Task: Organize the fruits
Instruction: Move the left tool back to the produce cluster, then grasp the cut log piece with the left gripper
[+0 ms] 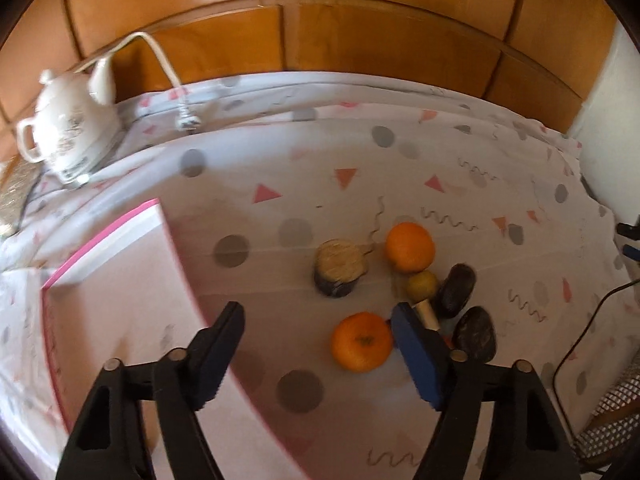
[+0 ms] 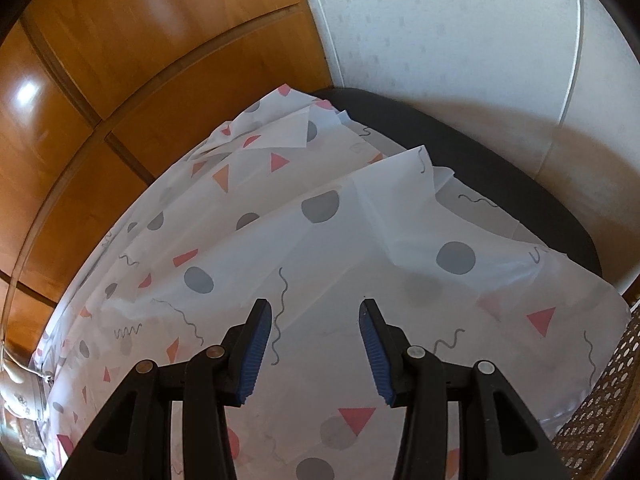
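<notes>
In the left wrist view, two oranges lie on the patterned tablecloth: a near one (image 1: 361, 342) between my fingers and a far one (image 1: 410, 247). A small yellow fruit (image 1: 422, 284) and two dark avocados (image 1: 456, 291) (image 1: 476, 333) lie beside them. A round straw-topped dark item (image 1: 338, 267) sits to their left. A white box with a pink rim (image 1: 112, 280) stands at the left. My left gripper (image 1: 316, 328) is open and empty, just above the near orange. My right gripper (image 2: 316, 324) is open and empty over bare cloth.
A white teapot (image 1: 68, 128) and a white cable with plug (image 1: 186, 118) are at the back left. Wood panelling (image 1: 360, 32) backs the table. A dark table edge (image 2: 500, 168) and white wall lie right. A woven chair (image 2: 600, 412) is at the near right.
</notes>
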`<action>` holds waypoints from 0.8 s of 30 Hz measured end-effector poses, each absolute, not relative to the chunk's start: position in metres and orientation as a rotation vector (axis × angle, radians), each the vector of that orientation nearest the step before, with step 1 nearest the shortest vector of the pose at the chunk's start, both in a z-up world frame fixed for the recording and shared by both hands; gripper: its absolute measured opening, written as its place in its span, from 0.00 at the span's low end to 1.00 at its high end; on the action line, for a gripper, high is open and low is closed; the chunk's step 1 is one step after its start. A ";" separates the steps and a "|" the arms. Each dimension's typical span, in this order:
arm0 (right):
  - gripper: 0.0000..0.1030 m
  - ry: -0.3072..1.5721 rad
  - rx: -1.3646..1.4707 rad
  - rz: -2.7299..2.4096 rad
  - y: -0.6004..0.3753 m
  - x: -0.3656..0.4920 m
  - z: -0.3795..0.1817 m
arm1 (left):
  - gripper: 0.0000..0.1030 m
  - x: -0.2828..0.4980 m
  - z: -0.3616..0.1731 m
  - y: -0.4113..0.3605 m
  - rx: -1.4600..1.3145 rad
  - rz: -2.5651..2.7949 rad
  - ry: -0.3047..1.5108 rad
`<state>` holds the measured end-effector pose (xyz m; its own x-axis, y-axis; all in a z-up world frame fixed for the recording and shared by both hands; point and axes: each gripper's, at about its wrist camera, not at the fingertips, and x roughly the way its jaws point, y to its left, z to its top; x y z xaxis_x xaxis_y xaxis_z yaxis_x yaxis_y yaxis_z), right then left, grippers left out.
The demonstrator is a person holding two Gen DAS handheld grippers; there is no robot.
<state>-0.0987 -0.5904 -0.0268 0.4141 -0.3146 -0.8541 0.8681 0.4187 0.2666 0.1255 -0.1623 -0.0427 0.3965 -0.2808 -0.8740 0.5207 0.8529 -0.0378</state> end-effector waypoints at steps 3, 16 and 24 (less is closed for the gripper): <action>0.45 0.822 0.802 -0.848 -0.589 -0.096 -0.028 | 0.69 0.133 -0.044 -0.176 0.290 -0.545 1.045; 0.45 0.817 0.823 -0.901 -0.594 -0.100 -0.030 | 0.35 0.165 -0.083 -0.197 0.336 -0.560 1.143; 0.45 0.852 0.787 -0.878 -0.591 -0.090 -0.031 | 0.35 0.162 -0.068 -0.177 0.204 -0.559 1.097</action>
